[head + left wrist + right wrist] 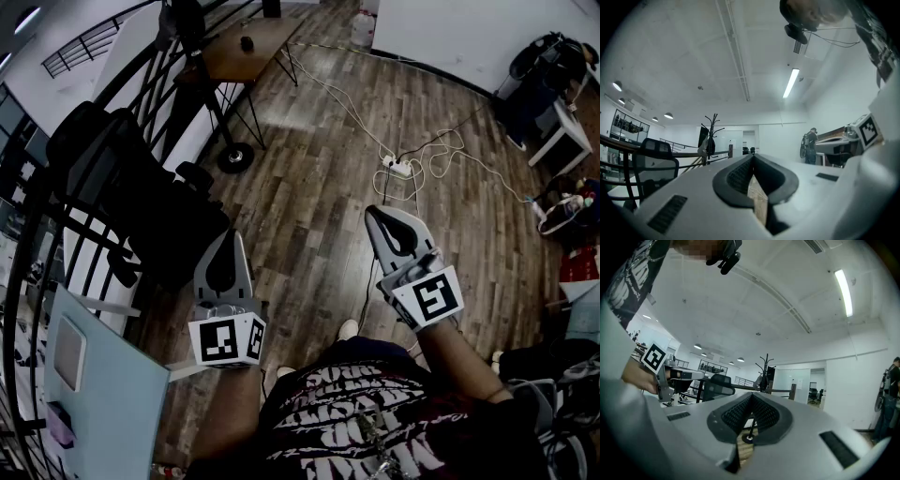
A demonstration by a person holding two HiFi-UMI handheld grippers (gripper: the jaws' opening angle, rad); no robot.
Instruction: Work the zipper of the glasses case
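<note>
No glasses case shows in any view. In the head view my left gripper [227, 238] is held in front of the person's body over the wooden floor, jaws closed together with nothing between them. My right gripper [373, 214] is held to the right at about the same height, also shut and empty. The left gripper view looks along its closed jaws [752, 157] into the room and at the ceiling. Its counterpart on the right gripper [751, 396] shows the same: black pads meeting, nothing held. Both grippers point away from the person.
A black office chair [122, 187] stands at the left by a railing. Beyond it are a wooden table [248, 47] and a coat rack base [234, 157]. A power strip with white cables [398, 169] lies on the floor ahead. A light blue cabinet [94, 394] is near left.
</note>
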